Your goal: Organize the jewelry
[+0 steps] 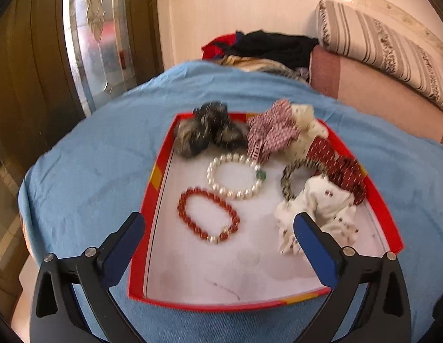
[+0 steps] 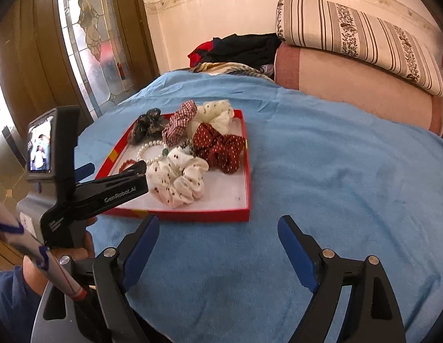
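Tray: shallow red cardboard tray [image 1: 161,168] with white floor, centre of left wrist frame, on blue cloth [image 1: 87,154].
Bracelets: white pearl bracelet [image 1: 235,175] and red bead bracelet [image 1: 208,214], flat in tray, just beside each other.
Scrunchies: white dotted fabric scrunchie [image 2: 175,181], dark red dotted scrunchie [image 2: 218,145], others along tray's far edge.
Left gripper [image 1: 220,225]: wide open over tray, holding nothing.
Right gripper [image 2: 218,228]: wide open above bare cloth, lower centre, empty.

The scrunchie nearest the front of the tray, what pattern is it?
The scrunchie is cream white with small dark red dots, clearest in the right wrist view.
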Tool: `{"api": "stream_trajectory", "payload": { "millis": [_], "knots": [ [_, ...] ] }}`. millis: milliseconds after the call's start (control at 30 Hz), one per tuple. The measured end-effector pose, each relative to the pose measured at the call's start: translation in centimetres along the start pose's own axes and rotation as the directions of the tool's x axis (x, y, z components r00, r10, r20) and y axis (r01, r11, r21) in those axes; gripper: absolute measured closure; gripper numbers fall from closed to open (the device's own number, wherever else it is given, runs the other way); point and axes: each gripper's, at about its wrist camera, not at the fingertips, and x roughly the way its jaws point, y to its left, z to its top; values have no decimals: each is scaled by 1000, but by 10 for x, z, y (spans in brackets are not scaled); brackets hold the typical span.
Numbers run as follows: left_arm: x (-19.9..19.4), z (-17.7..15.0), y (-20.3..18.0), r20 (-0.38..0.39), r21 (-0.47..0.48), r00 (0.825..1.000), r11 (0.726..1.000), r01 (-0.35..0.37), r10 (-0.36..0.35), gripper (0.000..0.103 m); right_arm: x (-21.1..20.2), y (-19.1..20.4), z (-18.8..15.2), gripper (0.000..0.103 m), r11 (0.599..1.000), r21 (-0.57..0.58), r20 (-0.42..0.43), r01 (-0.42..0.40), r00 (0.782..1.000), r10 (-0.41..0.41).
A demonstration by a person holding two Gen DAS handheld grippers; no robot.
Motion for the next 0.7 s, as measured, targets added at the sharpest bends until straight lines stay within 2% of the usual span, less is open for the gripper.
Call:
{"api": "stream_trajectory", "payload": {
  "millis": [233, 333, 367, 467, 533, 700],
  "knots": [
    [4, -22, 6, -120, -55, 993, 998, 3, -9, 0, -9, -3, -10, 13, 1000, 0, -21, 1, 1000, -1],
    [-19, -28, 3, -75, -31, 997, 999, -12, 10, 0, -12, -3, -15, 13, 1000, -3, -31, -1, 1000, 1],
    [-34, -31, 3, -52, -34, 999, 999, 0, -2, 0, -16, -4, -16, 14, 1000, -7, -29, -8, 1000, 8],
    [-76, -32, 3, 28, -37, 999, 999, -30, 31, 0, -27, -5, -17, 13, 1000, -9, -14, -11, 1000, 11],
    [-110, -28, 6, 79, -45, 996, 999, -25, 29, 0, -40, -8, -15, 13, 1000, 4, 5, -19, 1000, 19],
    [-177, -22, 9, 170, -31, 980, 994, -100, 104, 0, -80, -6, -12, 11, 1000, -29, 79, -3, 997, 5]
  ]
}}
